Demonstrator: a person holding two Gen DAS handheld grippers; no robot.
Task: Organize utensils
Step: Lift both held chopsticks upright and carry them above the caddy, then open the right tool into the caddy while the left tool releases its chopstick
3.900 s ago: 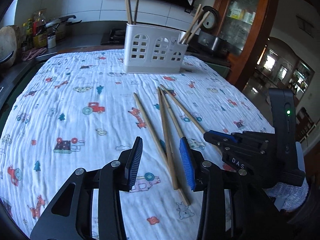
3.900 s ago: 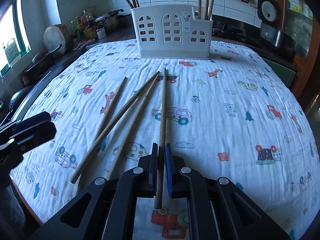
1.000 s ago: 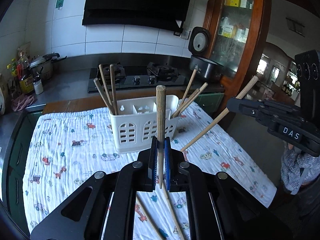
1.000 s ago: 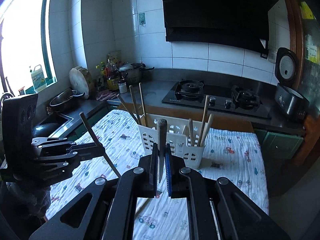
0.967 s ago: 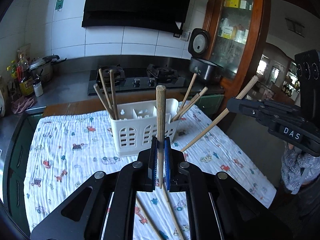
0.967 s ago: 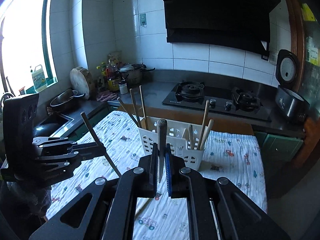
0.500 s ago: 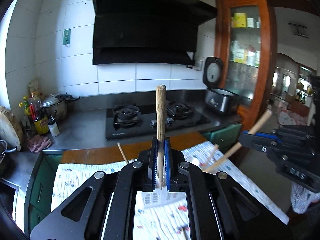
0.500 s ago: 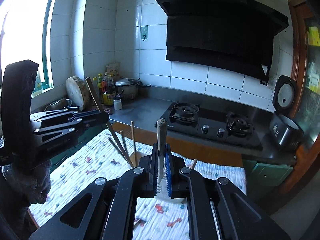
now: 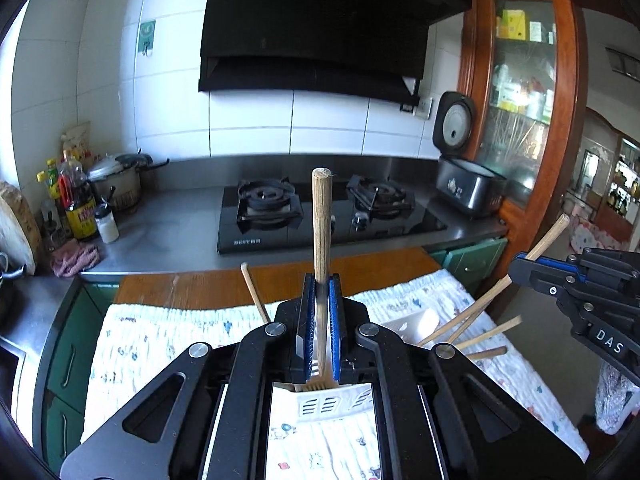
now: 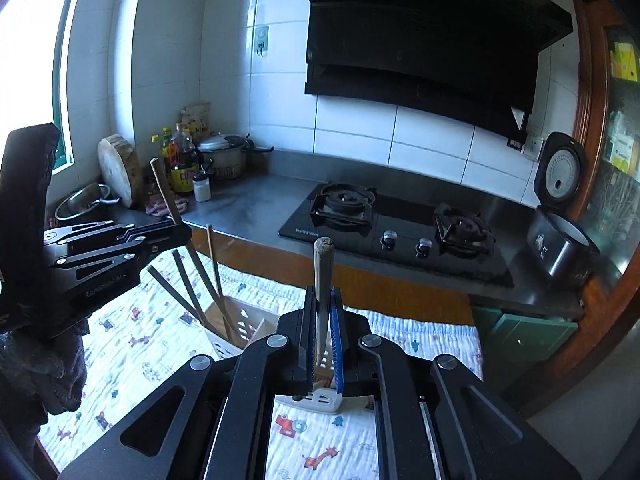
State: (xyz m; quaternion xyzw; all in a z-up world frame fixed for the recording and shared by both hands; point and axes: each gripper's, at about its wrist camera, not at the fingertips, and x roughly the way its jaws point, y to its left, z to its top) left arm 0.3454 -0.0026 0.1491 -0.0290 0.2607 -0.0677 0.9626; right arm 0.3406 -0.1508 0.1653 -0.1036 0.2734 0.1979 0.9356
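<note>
In the left wrist view my left gripper (image 9: 321, 282) is shut on a wooden chopstick (image 9: 322, 216) that stands upright between its blue pads. The white slotted holder (image 9: 412, 322) lies just beneath it, mostly hidden by the fingers. Several chopsticks (image 9: 480, 334) lean out of it. My right gripper (image 9: 515, 267) comes in from the right with a slanted chopstick (image 9: 548, 236). In the right wrist view my right gripper (image 10: 323, 294) is shut on that chopstick (image 10: 323, 264) above the holder (image 10: 248, 326). My left gripper (image 10: 187, 234) holds its chopstick (image 10: 162, 188) over the holder's left end.
The holder stands on a table under a printed cloth (image 9: 160, 340). Behind the table runs a steel counter with a gas hob (image 9: 320, 216), a rice cooker (image 9: 468, 188), bottles (image 9: 76, 204), a pot (image 10: 222, 156) and a round board (image 10: 118, 168). A wooden cabinet (image 9: 520, 80) stands on the right.
Both grippers have risen and moved forward with their chopsticks. The holder has slid from mid-view to under the fingers, and more of the wall and hood shows.
</note>
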